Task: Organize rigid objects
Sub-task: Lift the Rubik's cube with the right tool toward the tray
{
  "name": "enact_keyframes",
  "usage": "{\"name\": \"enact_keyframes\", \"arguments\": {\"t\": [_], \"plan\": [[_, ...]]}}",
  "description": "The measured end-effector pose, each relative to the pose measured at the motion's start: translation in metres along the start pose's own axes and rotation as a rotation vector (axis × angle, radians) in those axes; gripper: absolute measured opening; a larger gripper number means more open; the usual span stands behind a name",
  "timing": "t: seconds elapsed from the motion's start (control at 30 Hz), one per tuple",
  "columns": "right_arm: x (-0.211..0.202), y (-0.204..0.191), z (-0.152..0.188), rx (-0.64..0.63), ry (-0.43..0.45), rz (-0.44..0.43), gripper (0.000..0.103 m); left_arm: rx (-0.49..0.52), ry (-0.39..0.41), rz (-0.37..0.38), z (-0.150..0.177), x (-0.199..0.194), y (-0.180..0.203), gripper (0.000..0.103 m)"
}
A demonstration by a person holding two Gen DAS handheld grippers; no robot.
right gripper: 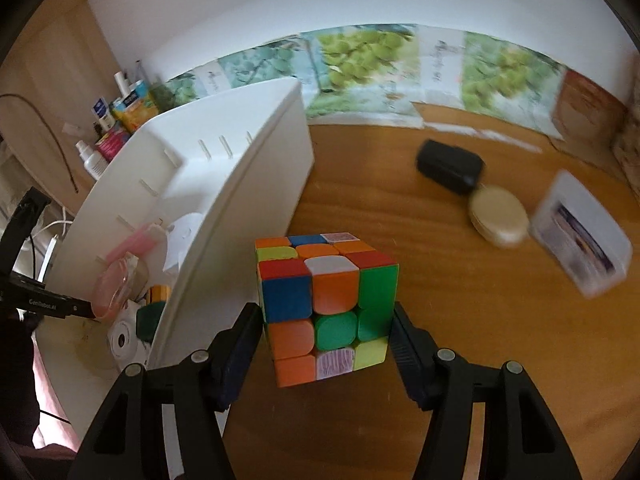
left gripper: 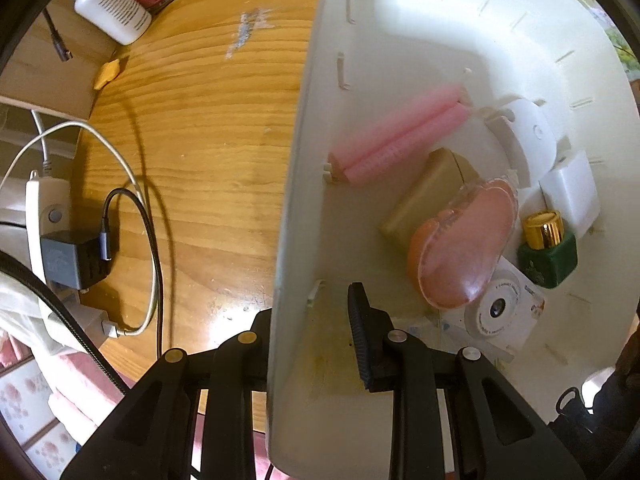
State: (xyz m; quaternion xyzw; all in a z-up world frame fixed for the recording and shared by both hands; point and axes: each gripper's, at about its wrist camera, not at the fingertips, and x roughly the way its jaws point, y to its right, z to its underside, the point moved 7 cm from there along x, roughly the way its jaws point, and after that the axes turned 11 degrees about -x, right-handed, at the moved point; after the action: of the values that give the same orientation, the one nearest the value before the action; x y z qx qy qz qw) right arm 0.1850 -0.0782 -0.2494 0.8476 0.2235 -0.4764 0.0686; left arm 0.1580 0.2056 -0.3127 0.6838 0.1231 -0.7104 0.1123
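Observation:
A white plastic bin (left gripper: 304, 160) stands on the wooden table. My left gripper (left gripper: 310, 304) points down and is shut on its near wall, one finger outside and one finger (left gripper: 360, 320) inside. In the bin lie pink rollers (left gripper: 384, 144), a gold box (left gripper: 424, 196), a clear pink case (left gripper: 464, 248), a green bottle with a gold cap (left gripper: 548, 248) and a small white camera (left gripper: 500, 312). My right gripper (right gripper: 325, 312) is shut on a colourful puzzle cube (right gripper: 328, 292), held just right of the bin (right gripper: 240, 184) above the table.
On the table to the right lie a black case (right gripper: 448, 166), a gold oval case (right gripper: 498, 216) and a white box (right gripper: 580, 236). Bottles (right gripper: 116, 120) crowd the back left. A power strip with charger and cables (left gripper: 52, 216) sits left of the bin.

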Motion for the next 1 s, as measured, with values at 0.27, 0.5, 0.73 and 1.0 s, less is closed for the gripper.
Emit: {"name": "enact_keyframes", "arguments": {"t": [0.27, 0.5, 0.73, 1.0], "plan": [[-0.034, -0.002, 0.019, 0.133, 0.042, 0.078, 0.061, 0.100, 0.021, 0.004, 0.004, -0.006, 0.010, 0.028], [-0.066, -0.008, 0.022, 0.178, 0.115, 0.163, 0.056, 0.164, 0.037, -0.002, 0.002, -0.013, 0.017, 0.028], [-0.091, -0.022, 0.019, 0.187, 0.159, 0.217, 0.056, 0.224, 0.059, -0.002, 0.005, -0.015, 0.020, 0.028], [-0.119, -0.049, 0.001, 0.117, 0.223, 0.226, 0.056, 0.244, 0.075, 0.006, 0.008, -0.014, 0.021, 0.028]]}}
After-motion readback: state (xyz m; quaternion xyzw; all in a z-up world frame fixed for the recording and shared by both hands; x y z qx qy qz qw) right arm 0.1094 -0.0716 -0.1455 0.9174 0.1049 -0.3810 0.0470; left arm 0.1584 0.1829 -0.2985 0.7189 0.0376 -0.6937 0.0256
